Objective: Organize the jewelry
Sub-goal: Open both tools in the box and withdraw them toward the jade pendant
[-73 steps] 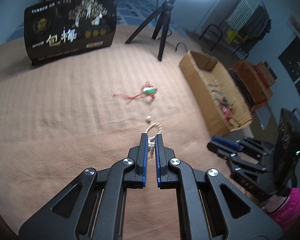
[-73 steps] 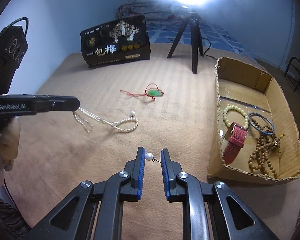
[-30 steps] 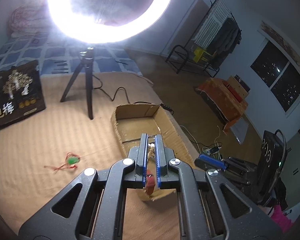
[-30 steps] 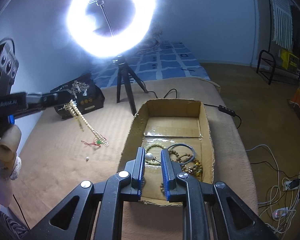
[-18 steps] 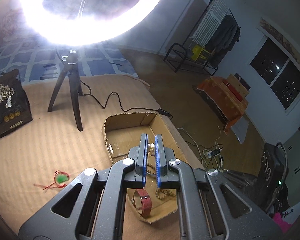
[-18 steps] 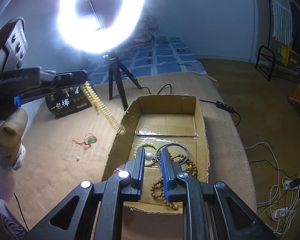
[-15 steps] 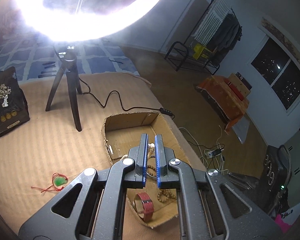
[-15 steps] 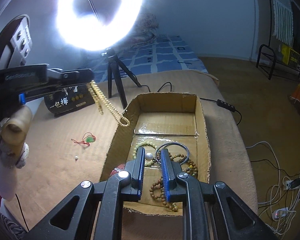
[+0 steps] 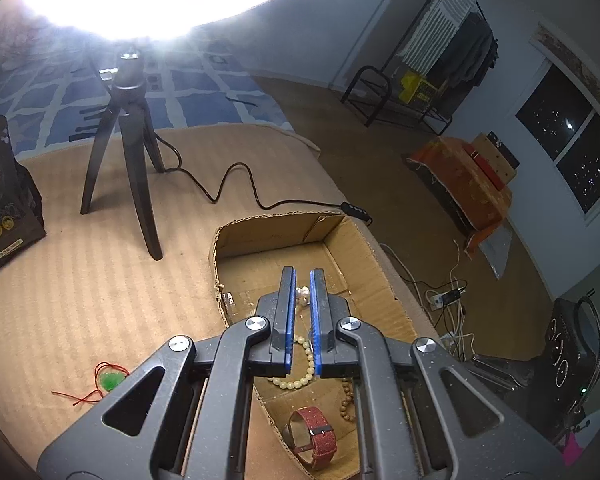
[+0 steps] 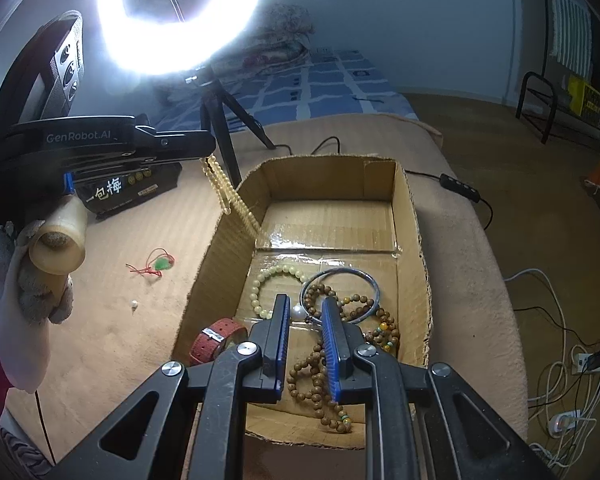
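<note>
My left gripper [image 9: 301, 286] is shut on a pearl necklace [image 10: 230, 196] and holds it above the cardboard box [image 10: 414, 216]; the strand hangs down over the box's left wall. My right gripper [image 10: 305, 314] is shut on a pearl earring [image 10: 299, 312] above the near half of the box. The box holds a pale bead bracelet [image 10: 276, 276], a metal bangle [image 10: 352, 280], brown wooden beads [image 10: 320, 364] and a red watch strap [image 10: 216, 340]. A green pendant on red cord [image 10: 162, 264] and a single loose pearl [image 10: 134, 304] lie on the tan bed left of the box.
A ring light on a black tripod [image 9: 128, 152] stands behind the box, its cable [image 9: 236, 188] trailing past the box's far end. A black printed bag [image 10: 124, 192] stands at the back left. The bed edge drops right of the box, with cables on the floor [image 10: 572, 364].
Both grippers lifted from the bed surface and swung over to the box. The necklace's hanging strand has moved right and down, from beside the box to over its left wall.
</note>
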`<state>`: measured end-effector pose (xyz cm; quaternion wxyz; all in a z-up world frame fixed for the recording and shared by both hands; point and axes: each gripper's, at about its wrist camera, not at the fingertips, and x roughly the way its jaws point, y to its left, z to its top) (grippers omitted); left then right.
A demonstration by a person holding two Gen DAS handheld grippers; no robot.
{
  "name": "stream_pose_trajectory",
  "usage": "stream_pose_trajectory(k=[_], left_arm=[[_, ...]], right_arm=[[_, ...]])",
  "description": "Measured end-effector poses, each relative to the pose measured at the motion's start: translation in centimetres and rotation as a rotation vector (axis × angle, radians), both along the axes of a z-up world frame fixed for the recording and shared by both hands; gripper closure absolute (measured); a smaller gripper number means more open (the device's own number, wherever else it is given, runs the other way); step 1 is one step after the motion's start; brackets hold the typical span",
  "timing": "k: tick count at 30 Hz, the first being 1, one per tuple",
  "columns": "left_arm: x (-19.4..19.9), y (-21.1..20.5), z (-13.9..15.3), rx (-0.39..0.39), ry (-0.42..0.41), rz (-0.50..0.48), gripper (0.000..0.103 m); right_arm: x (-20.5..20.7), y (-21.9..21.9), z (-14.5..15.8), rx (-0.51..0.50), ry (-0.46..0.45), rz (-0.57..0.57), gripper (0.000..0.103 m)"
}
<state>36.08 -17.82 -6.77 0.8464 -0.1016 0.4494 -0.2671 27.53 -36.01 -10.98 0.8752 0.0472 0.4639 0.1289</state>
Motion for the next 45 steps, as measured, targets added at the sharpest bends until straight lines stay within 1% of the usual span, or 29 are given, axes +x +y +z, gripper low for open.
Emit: stream_pose_trajectory(k=[5, 6, 7, 8, 9, 10, 11, 12, 13, 21, 26, 30, 33, 35, 36, 37, 38, 42, 45], left_arm=[[0.1, -0.2, -0.1, 0.004, 0.0, 0.001, 0.098], [0.0, -0.3, -0.1, 0.007, -0.003, 0.001, 0.098], [0.0, -0.3, 0.0, 0.013, -0.006, 0.002, 0.098], [0.0, -0.4, 0.0, 0.022, -0.003, 0.0, 0.098], [0.0, -0.5, -0.1, 0.028, 0.005, -0.007, 0.098], [0.0, -0.5, -0.1, 0.037, 0.011, -0.009, 0.089], [-0.1, -0.5, 0.0, 0.042, 0.015, -0.009, 0.076], [-0.1, -0.5, 0.0, 0.044, 0.012, -0.007, 0.072], [-0.3, -0.3, 0.0, 0.045, 0.007, -0.004, 0.071], [-1.2, 1.3, 0.2, 0.067, 0.002, 0.015, 0.071], [-2.5, 2.7, 1.2, 0.082, -0.021, 0.026, 0.071], [-3.7, 4.6, 1.9, 0.079, -0.033, 0.043, 0.071], [-4.9, 6.8, 2.3, 0.095, -0.047, 0.075, 0.071], [-5.5, 8.6, 2.3, 0.083, -0.042, 0.097, 0.071], [-5.9, 9.6, 2.4, 0.08, -0.039, 0.108, 0.069], [-6.3, 10.6, 2.3, 0.086, -0.038, 0.123, 0.064], [-6.6, 11.4, 2.3, 0.093, -0.04, 0.137, 0.061], [-7.9, 14.8, 1.8, 0.121, -0.035, 0.176, 0.061], [-8.7, 17.0, 1.0, 0.129, -0.015, 0.198, 0.061]], right_arm=[[0.0, 0.1, -0.3, 0.002, 0.006, 0.001, 0.086], [0.0, 0.1, -0.3, 0.0, 0.005, 0.0, 0.08], [-0.1, 0.2, -0.3, -0.005, 0.003, -0.004, 0.069], [-0.2, 0.3, -0.2, -0.009, 0.0, -0.005, 0.064], [-0.2, 0.3, -0.2, -0.011, -0.002, -0.006, 0.05], [-0.2, 0.3, -0.1, -0.014, -0.006, -0.01, 0.035], [-0.3, 0.3, 0.0, -0.019, -0.014, -0.017, 0.028], [-0.4, 0.4, 0.2, -0.02, -0.025, -0.02, 0.021], [-0.5, 0.4, 0.3, -0.02, -0.03, -0.019, 0.019], [-0.7, 1.2, 0.7, -0.026, -0.031, -0.008, 0.018], [-1.2, 1.7, 1.8, -0.012, -0.049, -0.014, 0.018], [-1.6, 2.4, 2.9, 0.014, -0.063, -0.013, 0.018], [-1.9, 3.1, 3.5, 0.039, -0.068, -0.01, 0.018], [-2.0, 3.6, 3.8, 0.056, -0.067, -0.009, 0.018], [-2.1, 3.9, 4.0, 0.067, -0.066, -0.006, 0.018], [-2.2, 4.2, 4.1, 0.075, -0.064, -0.003, 0.018], [-2.2, 4.5, 4.1, 0.082, -0.062, 0.0, 0.018], [-2.3, 6.0, 4.4, 0.104, -0.057, 0.018, 0.018], [-2.3, 7.5, 4.4, 0.114, -0.056, 0.038, 0.018]])
